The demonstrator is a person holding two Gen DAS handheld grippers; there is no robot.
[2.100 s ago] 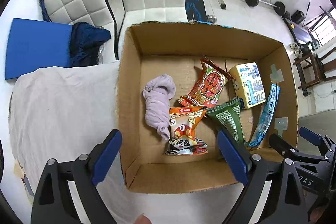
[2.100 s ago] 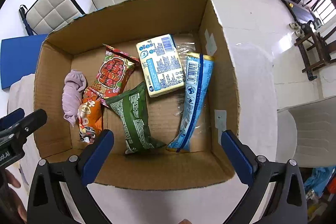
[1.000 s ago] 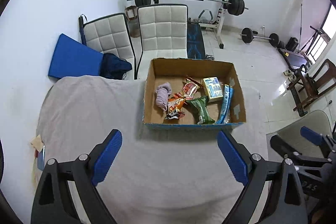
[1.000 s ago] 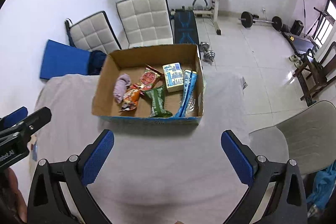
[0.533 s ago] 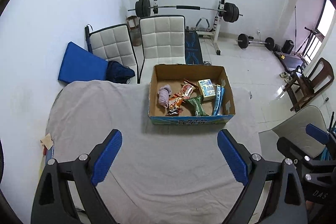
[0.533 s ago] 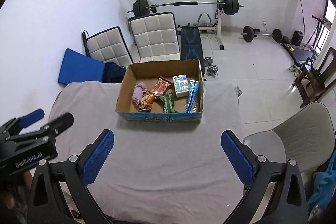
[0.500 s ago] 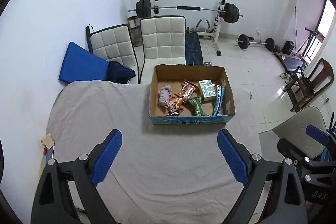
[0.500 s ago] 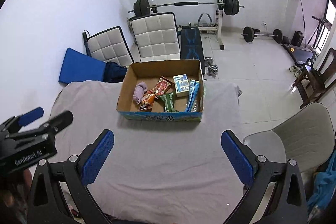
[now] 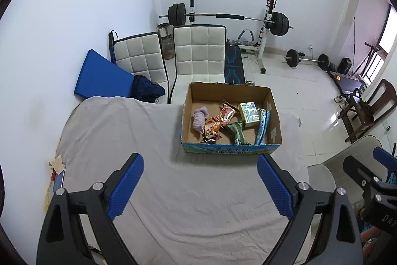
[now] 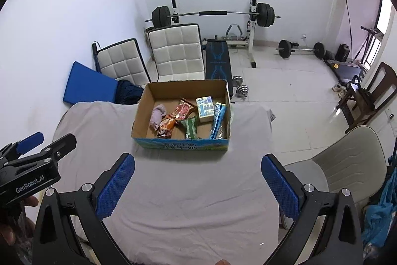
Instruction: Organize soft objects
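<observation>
An open cardboard box (image 9: 275,111) (image 10: 139,116) stands on the grey-sheeted table (image 9: 129,131) (image 10: 178,190). In it lie a rolled lilac cloth (image 9: 199,118) (image 10: 156,116), an orange snack bag (image 9: 212,129) (image 10: 166,127), a red snack bag (image 9: 227,113) (image 10: 184,109), a green bag (image 9: 237,132) (image 10: 191,127), a pale yellow carton (image 9: 249,113) (image 10: 205,109) and a blue packet (image 9: 263,126) (image 10: 218,121). My left gripper (image 9: 200,186) and my right gripper (image 10: 198,186) are both open and empty, held high and well back from the box.
Two white padded chairs (image 9: 198,54) (image 10: 176,51) and a blue mat (image 9: 101,78) stand behind the table. A barbell rack (image 9: 228,16) and weights fill the back. A beige chair (image 10: 347,165) is at the table's right side.
Both grippers have pulled up and back from just above the box, so it now looks small and far. In the last half second almost nothing has moved.
</observation>
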